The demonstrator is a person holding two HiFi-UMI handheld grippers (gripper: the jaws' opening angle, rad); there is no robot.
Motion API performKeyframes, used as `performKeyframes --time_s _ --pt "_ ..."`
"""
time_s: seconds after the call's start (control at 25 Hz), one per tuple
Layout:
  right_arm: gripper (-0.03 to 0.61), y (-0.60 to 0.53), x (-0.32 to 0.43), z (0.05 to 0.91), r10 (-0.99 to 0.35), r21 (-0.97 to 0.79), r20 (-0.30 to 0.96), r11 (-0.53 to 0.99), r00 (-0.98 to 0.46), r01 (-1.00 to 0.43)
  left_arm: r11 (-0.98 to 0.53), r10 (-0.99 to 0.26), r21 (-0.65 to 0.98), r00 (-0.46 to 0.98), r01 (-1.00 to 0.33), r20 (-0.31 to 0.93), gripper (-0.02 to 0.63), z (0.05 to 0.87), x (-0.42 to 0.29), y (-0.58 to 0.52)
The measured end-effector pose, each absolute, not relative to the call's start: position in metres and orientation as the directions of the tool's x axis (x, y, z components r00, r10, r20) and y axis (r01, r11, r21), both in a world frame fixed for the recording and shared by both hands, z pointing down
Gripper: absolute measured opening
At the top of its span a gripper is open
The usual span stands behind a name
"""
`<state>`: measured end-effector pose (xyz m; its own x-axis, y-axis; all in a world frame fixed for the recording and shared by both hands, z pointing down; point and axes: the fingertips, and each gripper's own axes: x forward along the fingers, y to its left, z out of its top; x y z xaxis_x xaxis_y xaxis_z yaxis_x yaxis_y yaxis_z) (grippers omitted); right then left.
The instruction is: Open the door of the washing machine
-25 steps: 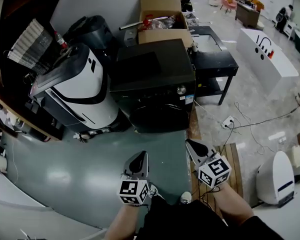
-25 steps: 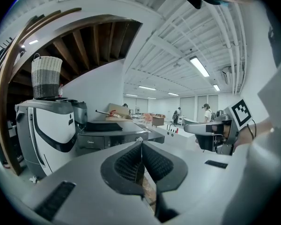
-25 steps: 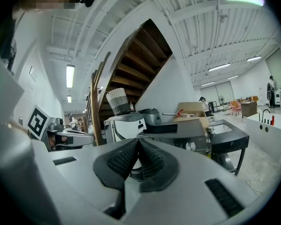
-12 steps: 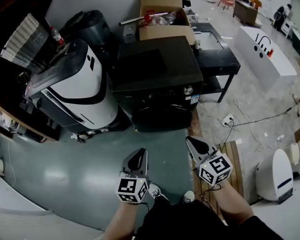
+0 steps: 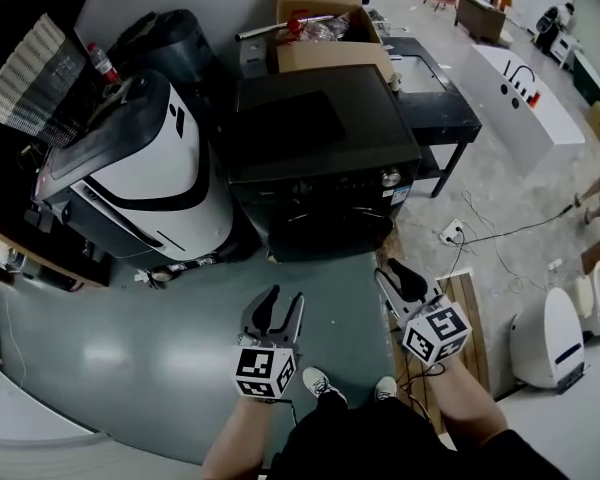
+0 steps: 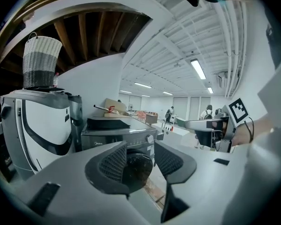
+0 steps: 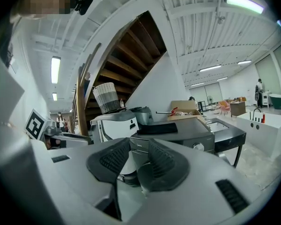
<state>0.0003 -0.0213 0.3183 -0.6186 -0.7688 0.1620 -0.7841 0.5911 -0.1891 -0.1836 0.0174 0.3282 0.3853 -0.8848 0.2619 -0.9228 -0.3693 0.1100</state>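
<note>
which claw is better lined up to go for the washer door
Probably left: the left claw, just opened and empty, frames the door between its jaws. The right claw, also just opened, points at the washer's corner.

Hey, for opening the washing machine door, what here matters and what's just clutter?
For the job: washing machine, its door, left gripper and right gripper, jaws just been opening, nothing between them.
Lying about: cardboard box, white appliance, basket, black table, power strip.

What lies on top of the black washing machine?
A flat dark mat lies on the washing machine, covering part of its top. The surface beneath the mat is hidden, so anything under it cannot be seen.
</note>
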Motion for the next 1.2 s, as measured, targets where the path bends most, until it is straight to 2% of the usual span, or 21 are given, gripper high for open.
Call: performKeyframes --time_s 0.16,0.4,0.8,1.2 --pt "0.197 -0.034 -0.015 0.32 -0.794 -0.17 0.165 0.562 -0.586 -0.81 -0.394 -0.874 0.117 0.411 -0.911 0.258 0.218 0.334 -0.204 0.003" --pt "0.23 -0.043 -0.028 0.323 -0.813 -0.139 0.175 0.538 -0.555 -0.831 -0.435 -0.857 0.117 0.45 -0.893 0.25 0.267 0.339 -0.219 -0.009" --pt "0.249 -0.064 -0.013 0.342 -0.827 -0.088 0.215 0.513 -0.519 -0.854 -0.455 -0.837 0.135 0.475 -0.88 0.272 0.285 0.359 -0.21 -0.029" --pt "0.255 -0.126 0.047 0.38 -0.8 -0.084 0.253 0.542 -0.543 -0.837 -0.446 -0.849 0.133 0.466 -0.885 0.248 0.291 0.377 -0.146 -0.081"
